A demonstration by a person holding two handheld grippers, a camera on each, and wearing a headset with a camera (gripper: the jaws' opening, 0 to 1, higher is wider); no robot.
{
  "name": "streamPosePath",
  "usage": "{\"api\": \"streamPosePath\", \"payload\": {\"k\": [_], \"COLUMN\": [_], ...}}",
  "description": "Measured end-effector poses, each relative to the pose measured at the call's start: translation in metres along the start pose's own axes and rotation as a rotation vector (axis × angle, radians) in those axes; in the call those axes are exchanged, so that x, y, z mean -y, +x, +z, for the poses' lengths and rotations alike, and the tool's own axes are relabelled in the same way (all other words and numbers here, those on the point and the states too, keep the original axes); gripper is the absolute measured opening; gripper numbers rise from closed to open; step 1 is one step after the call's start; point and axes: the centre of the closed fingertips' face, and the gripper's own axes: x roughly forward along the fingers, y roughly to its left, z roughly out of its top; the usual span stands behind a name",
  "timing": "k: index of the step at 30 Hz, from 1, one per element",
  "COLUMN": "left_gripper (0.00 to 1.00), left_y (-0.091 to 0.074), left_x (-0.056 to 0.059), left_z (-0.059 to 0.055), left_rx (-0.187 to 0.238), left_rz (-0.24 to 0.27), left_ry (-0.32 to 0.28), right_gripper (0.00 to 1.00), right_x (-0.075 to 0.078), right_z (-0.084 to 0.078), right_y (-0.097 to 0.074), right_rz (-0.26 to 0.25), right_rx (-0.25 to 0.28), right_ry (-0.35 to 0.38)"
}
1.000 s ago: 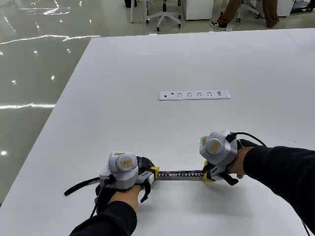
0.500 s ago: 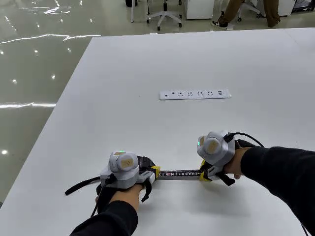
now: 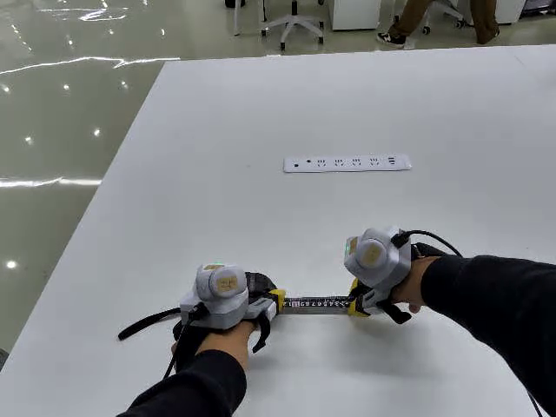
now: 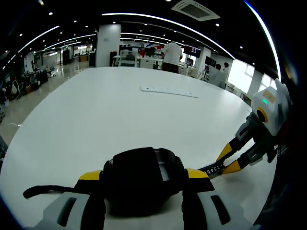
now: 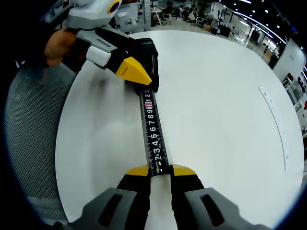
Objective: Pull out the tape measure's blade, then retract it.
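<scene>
Two grippers, head view: the left gripper (image 3: 274,301) and the right gripper (image 3: 354,306) sit low over a white table (image 3: 261,130), near its close edge; a dark sleeve (image 3: 495,300) leads to the right one.
Tape measure, head view: the black tape measure (image 3: 259,285) sits between the left gripper's yellow-tipped jaws. Its blade (image 3: 317,303) runs flat along the table to the right gripper.
Other things, head view: a white power strip (image 3: 347,162) lies well beyond the grippers. A black strap (image 3: 143,323) trails on the table to the left of the left gripper.
Jaws, left gripper view: the left gripper (image 4: 144,174) presses a yellow tip against each side of the tape measure (image 4: 139,165), holding it.
Far side, left gripper view: the right gripper (image 4: 229,162) enters from the right, its tips pinched on the blade (image 4: 213,168). The power strip (image 4: 169,91) lies far across the table (image 4: 96,110).
Jaws, right gripper view: the right gripper (image 5: 159,171) is nearly closed, clamped on the end of the blade (image 5: 152,129).
Far end, right gripper view: the blade's printed numbers run up to the tape measure (image 5: 146,52), gripped by the left gripper (image 5: 133,72), with the left hand (image 5: 60,43) behind it.
</scene>
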Motion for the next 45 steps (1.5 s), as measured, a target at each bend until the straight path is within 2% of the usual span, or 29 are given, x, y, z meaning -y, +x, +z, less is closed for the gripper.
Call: {"api": "streamPosePath", "payload": {"k": [3, 16, 45], "left_gripper": [0.61, 0.61, 0.61], "left_y": [0.0, 0.0, -0.001], "left_x": [0.0, 0.002, 0.005], "left_z": [0.0, -0.001, -0.002], "left_rx": [-0.001, -0.01, -0.02], "left_rz": [-0.004, -0.019, -0.048], "left_ry": [-0.02, -0.029, -0.023], "right_gripper": [0.11, 0.11, 0.11], "right_x": [0.0, 0.0, -0.002], "right_z": [0.001, 0.006, 0.025], "right_y": [0.0, 0.003, 0.01], "right_rz": [-0.001, 0.003, 0.002], "right_rx": [0.002, 0.022, 0.062], "right_ry": [0.003, 0.017, 0.003]}}
